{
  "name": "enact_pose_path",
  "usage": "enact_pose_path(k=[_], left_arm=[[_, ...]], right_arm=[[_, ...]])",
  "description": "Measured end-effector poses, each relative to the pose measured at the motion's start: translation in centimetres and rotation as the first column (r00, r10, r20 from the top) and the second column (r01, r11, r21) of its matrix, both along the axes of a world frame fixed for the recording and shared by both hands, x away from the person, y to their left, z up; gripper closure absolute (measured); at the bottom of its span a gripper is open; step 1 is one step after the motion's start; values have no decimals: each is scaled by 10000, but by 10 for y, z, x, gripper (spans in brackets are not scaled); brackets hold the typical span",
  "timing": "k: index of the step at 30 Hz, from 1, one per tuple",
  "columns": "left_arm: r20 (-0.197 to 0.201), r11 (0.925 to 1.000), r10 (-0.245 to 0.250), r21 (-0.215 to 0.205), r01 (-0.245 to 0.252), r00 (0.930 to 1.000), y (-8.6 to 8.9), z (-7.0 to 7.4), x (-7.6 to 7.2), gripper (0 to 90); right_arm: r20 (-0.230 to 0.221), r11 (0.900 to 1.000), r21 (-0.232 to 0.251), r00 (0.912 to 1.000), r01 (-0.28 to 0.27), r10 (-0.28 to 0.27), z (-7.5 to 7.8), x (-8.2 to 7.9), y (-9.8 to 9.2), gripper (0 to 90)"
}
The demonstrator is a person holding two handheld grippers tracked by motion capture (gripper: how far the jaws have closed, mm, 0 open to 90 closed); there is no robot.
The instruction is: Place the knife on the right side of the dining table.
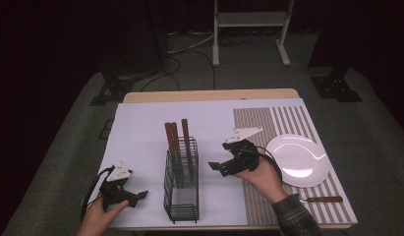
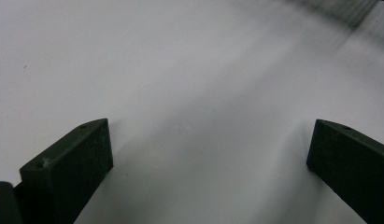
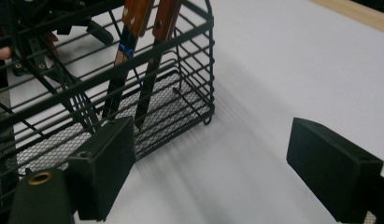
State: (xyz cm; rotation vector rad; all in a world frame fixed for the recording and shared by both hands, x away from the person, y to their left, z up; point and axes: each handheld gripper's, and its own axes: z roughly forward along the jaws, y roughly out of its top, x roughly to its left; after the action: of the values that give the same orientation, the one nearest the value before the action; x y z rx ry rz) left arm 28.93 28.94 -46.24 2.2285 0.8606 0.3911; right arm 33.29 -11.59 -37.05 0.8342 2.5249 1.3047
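Observation:
A black wire basket [image 1: 182, 212] stands at the front middle of the white table cover. Three wood-handled utensils [image 1: 176, 140] stand in it with their handles up. My right gripper [image 1: 218, 168] hovers just right of the basket, jaws open and empty, pointing left at it. In the right gripper view the basket [image 3: 188, 33] and two utensil handles [image 3: 133, 51] lie ahead to the left of the open right gripper [image 3: 213, 177]. My left gripper [image 1: 139, 198] rests low at the front left, open, with bare white cover between the jaws of the left gripper [image 2: 208, 158].
A white plate [image 1: 299, 160] lies on the striped placemat [image 1: 268, 123] at the right. A wood-handled knife [image 1: 323, 199] lies on the mat near the front right corner. Behind the basket the white cover [image 1: 140, 128] is bare.

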Motion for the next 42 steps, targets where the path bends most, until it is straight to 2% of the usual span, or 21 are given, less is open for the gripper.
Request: enact_pose_path(k=[17, 42], left_arm=[[16, 10000, 5, -13, -5, 10000, 0, 0, 0, 0], [50, 10000, 6, -13, -6, 10000, 0, 0, 0, 0]], right_arm=[[368, 9970, 764, 9993, -86, 58, 27, 12, 3, 141], [814, 9928, 1103, 9960, -461, 372, 48, 25, 28, 144]])
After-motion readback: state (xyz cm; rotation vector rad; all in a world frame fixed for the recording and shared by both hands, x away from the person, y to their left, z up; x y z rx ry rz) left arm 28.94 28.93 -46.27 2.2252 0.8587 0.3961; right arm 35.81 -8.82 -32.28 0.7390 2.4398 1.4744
